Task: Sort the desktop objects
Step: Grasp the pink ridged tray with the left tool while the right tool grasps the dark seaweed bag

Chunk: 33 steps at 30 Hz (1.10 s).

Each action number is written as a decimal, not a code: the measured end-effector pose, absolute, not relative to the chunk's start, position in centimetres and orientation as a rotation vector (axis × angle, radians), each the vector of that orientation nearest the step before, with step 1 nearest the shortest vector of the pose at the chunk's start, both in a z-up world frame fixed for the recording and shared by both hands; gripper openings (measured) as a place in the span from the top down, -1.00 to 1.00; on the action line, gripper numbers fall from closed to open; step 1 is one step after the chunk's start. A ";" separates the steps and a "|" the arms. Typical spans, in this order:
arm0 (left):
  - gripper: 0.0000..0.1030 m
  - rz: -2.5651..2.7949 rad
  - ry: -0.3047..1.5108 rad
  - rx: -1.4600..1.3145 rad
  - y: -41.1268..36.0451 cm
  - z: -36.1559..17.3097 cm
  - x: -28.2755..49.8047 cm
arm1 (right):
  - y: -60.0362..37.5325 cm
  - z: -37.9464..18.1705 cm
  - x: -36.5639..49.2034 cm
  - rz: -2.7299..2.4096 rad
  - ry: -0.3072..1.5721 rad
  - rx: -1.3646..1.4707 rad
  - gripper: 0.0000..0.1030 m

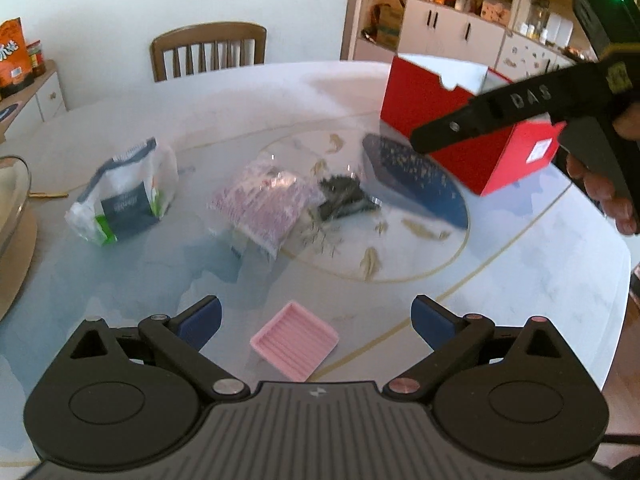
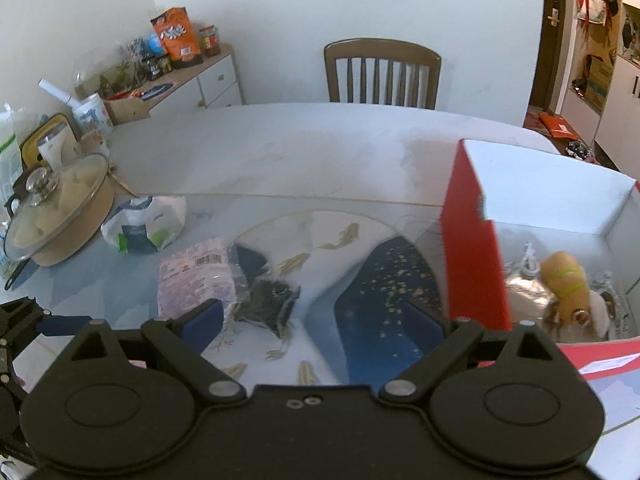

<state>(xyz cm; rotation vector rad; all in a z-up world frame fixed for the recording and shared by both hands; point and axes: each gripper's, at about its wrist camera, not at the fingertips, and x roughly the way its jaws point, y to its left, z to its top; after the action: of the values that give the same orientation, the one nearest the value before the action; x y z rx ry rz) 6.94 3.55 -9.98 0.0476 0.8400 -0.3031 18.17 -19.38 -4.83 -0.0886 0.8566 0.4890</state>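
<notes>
Desktop objects awaiting sorting: pink tray (image 1: 295,339) lies just ahead of the left gripper (image 1: 316,320), between its spread, empty fingers, apparently the next pick. Right gripper (image 2: 320,324), likewise wide apart and empty, hovers beside the red box (image 2: 472,248), the likely collection point.

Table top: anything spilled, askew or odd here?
Nothing is clearly spilled. The white-and-green bag, the pink packet and the clear bag of dark contents lie loose and crumpled mid-table. The pink ribbed tray sits apart near the open left gripper. The red box already holds items.
</notes>
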 end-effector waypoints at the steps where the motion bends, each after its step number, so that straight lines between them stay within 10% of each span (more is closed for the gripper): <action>1: -0.97 -0.304 0.844 0.054 3.6 -10.2 6.9 | -19.0 -5.1 18.3 0.492 0.862 -0.093 -0.86; 21: -0.95 -0.207 0.922 0.036 2.8 -12.7 7.7 | -14.4 -10.2 20.6 0.493 0.933 -0.154 -0.75; 33: -0.39 -0.196 0.907 0.109 2.0 -12.7 7.5 | -12.3 -11.9 21.3 0.533 0.959 -0.223 -0.57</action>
<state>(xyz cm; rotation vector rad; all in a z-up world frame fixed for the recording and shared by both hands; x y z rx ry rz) 7.51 1.98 -12.75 0.1094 0.9068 -0.1962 21.31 -12.28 -11.86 -0.2229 0.9594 0.5328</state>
